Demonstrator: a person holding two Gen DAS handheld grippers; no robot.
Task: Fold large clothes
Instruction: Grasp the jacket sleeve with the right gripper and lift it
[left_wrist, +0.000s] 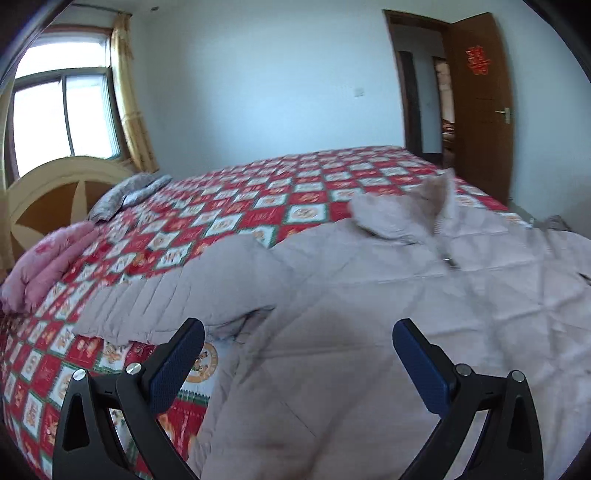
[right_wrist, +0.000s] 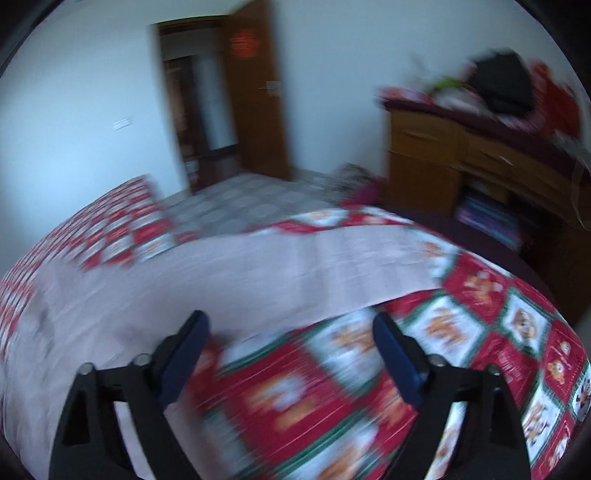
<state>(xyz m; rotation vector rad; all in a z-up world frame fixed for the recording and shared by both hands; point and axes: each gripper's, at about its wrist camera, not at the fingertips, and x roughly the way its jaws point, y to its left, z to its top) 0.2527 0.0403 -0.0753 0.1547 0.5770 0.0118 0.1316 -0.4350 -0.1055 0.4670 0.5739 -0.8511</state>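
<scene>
A large pale beige quilted coat (left_wrist: 369, 302) lies spread on the bed's red patterned cover (left_wrist: 258, 192), collar toward the far side and one sleeve (left_wrist: 177, 295) stretched to the left. My left gripper (left_wrist: 297, 332) is open and empty, hovering just above the coat's body near the armpit. In the blurred right wrist view the coat's other sleeve (right_wrist: 295, 266) stretches across the cover (right_wrist: 332, 387). My right gripper (right_wrist: 290, 328) is open and empty, just above the cover beside the sleeve's near edge.
A pink folded quilt (left_wrist: 48, 258) and a grey pillow (left_wrist: 129, 192) lie at the bed's head by a cream headboard (left_wrist: 55, 184). An open brown door (left_wrist: 480, 110) stands beyond the bed. A wooden cabinet (right_wrist: 480, 158) with clutter stands at the right.
</scene>
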